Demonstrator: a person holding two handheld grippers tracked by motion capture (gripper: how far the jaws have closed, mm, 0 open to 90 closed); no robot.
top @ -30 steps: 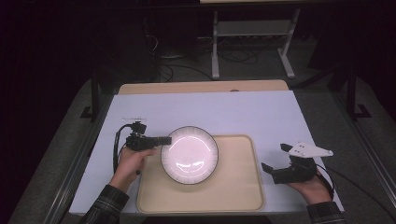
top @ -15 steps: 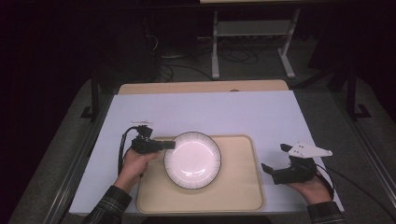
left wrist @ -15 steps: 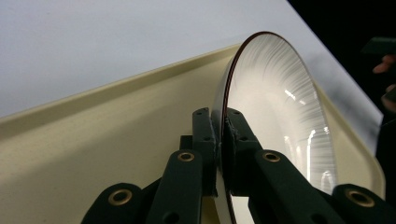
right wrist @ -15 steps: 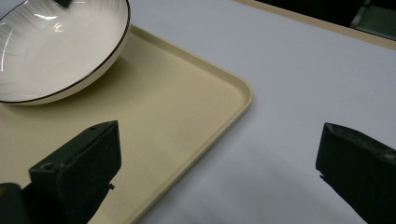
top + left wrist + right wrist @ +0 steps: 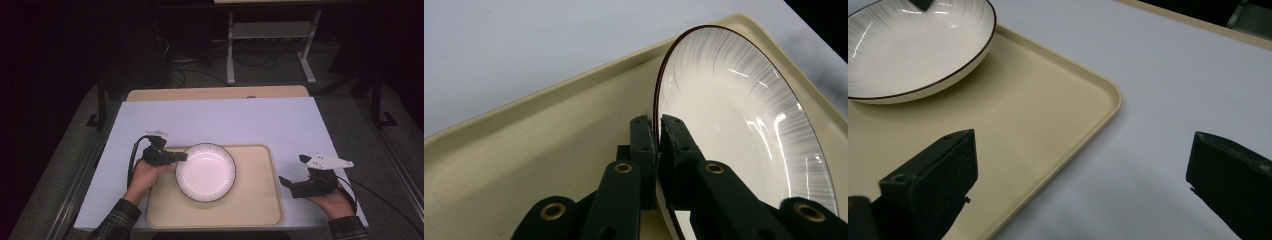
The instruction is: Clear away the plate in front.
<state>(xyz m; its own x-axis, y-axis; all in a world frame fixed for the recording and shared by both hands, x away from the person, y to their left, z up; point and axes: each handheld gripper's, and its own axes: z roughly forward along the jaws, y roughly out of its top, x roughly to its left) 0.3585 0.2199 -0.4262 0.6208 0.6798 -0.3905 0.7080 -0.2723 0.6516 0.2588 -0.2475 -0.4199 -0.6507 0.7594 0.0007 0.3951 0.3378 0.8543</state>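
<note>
Now setting plate [image 5: 205,171] onto tray [image 5: 257,210]: left tool [image 5: 657,131] clamped on rim, prob. touching down; right tool [image 5: 1080,170] wide open, idle. Next: release, w/draw left.

One plate [image 5: 205,172] is counted, white with a dark rim. One tray [image 5: 250,205] is counted, cream in colour. One table [image 5: 215,120] is counted, covered by a pale sheet. Two grippers are counted: the left gripper [image 5: 181,156] and the right gripper [image 5: 292,172]. Two hands are counted, the left hand [image 5: 145,172] and the right hand [image 5: 332,202]. One metal stand [image 5: 270,30] is counted on the floor beyond the table.
</note>
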